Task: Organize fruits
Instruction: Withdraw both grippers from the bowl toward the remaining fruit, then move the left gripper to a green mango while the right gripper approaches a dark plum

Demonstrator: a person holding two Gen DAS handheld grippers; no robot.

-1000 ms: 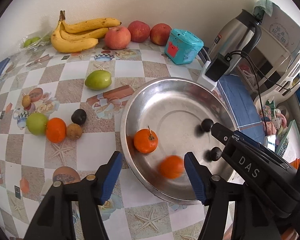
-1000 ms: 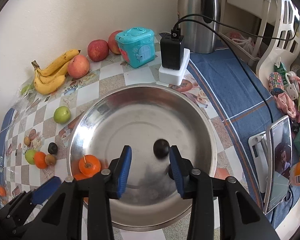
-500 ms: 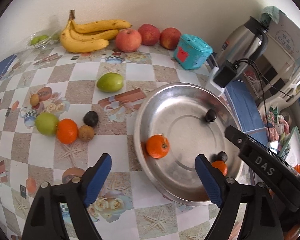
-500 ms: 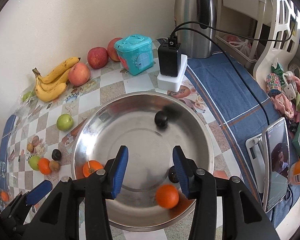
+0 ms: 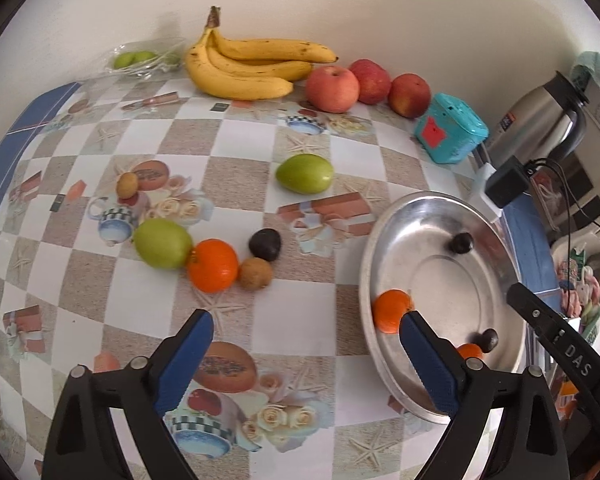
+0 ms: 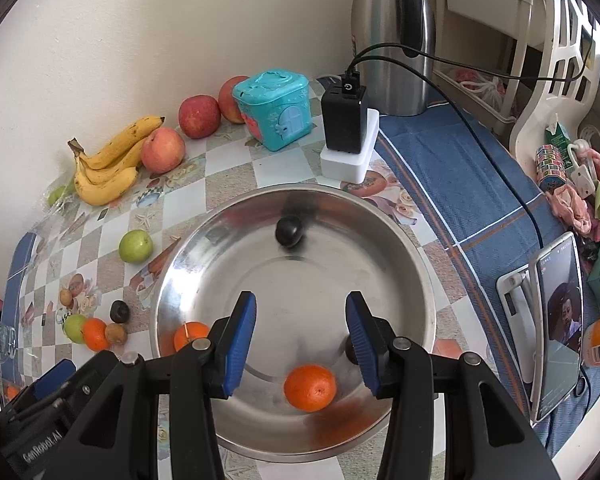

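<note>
A steel bowl holds a stemmed orange, a second orange and two dark fruits. My left gripper hovers over the tablecloth just left of the bowl, its jaws opening with nothing between them. My right gripper stands open above the bowl, holding nothing. On the table lie an orange, two green fruits, a brown fruit and a dark fruit.
Bananas and three apples line the wall, next to a teal box. A black charger with its cable and a steel flask stand behind the bowl. A phone leans at the right on blue cloth.
My left gripper opened wide and slid left, off the bowl. The orange it let go rolled to the bowl's near right side. A dark fruit rolled to the far side. The right jaws widened slightly.
</note>
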